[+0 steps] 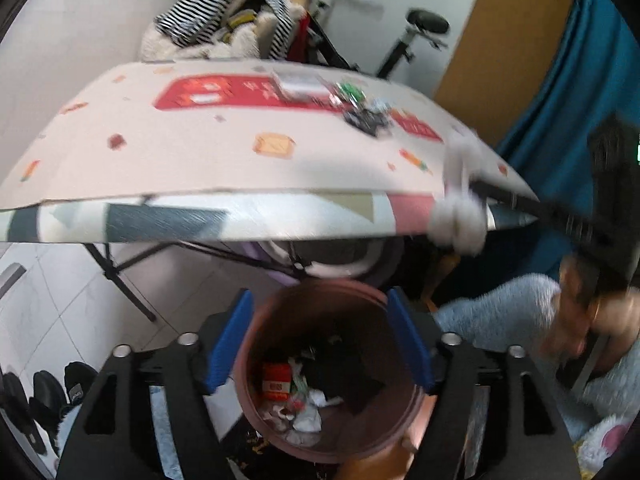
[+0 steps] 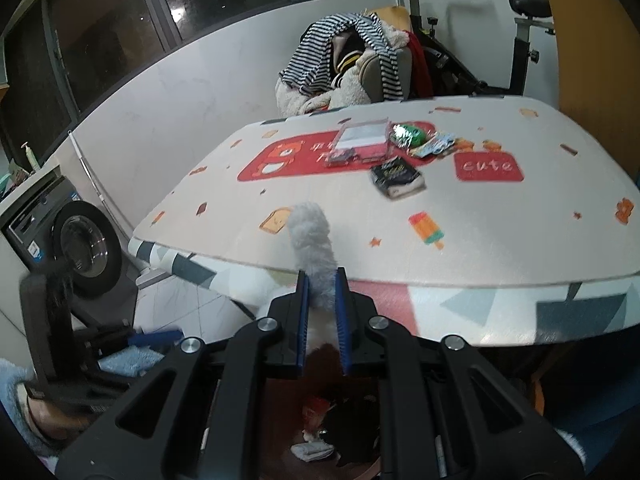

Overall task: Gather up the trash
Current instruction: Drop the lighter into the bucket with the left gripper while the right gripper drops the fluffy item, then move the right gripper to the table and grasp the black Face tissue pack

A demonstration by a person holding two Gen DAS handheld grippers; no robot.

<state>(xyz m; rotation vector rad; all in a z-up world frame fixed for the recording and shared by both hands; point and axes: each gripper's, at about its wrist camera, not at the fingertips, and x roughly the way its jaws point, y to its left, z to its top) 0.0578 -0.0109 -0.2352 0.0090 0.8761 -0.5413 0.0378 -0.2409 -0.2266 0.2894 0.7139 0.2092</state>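
The brown plastic bin (image 1: 332,364) stands on the floor just under the near edge of the table (image 1: 200,152), round and smooth-walled, with crumpled white paper, a red carton and something black lying in its bottom. Directly above the bin's mouth the left gripper (image 1: 320,344) has its blue ribbed pads spread wide, nothing between them. Beside the bin, toward the teal curtain (image 1: 560,100), the right gripper (image 2: 322,308) has its jaws pressed together on a white fluffy wad (image 2: 314,240), soft and fibrous, which sticks up past the fingertips; the bin's dark opening shows below it.

On the table beyond the bin lies a pale mat (image 2: 400,208) printed with little toast and ice-lolly shapes and red panels. On its far half rest more scraps: a clear flat plastic box (image 2: 360,140), a shiny green wrapper (image 2: 408,134), a crinkled foil packet (image 2: 436,145) and a small black carton (image 2: 398,179). A cloth with grey and pink geometric patches hangs over the table's edge.

Farther from the bin, a chair heaped with striped and fleecy clothes (image 2: 352,64) and an exercise bike (image 2: 480,40) stand by the white wall; a washing machine (image 2: 76,240) sits on the tiled floor under dark windows.
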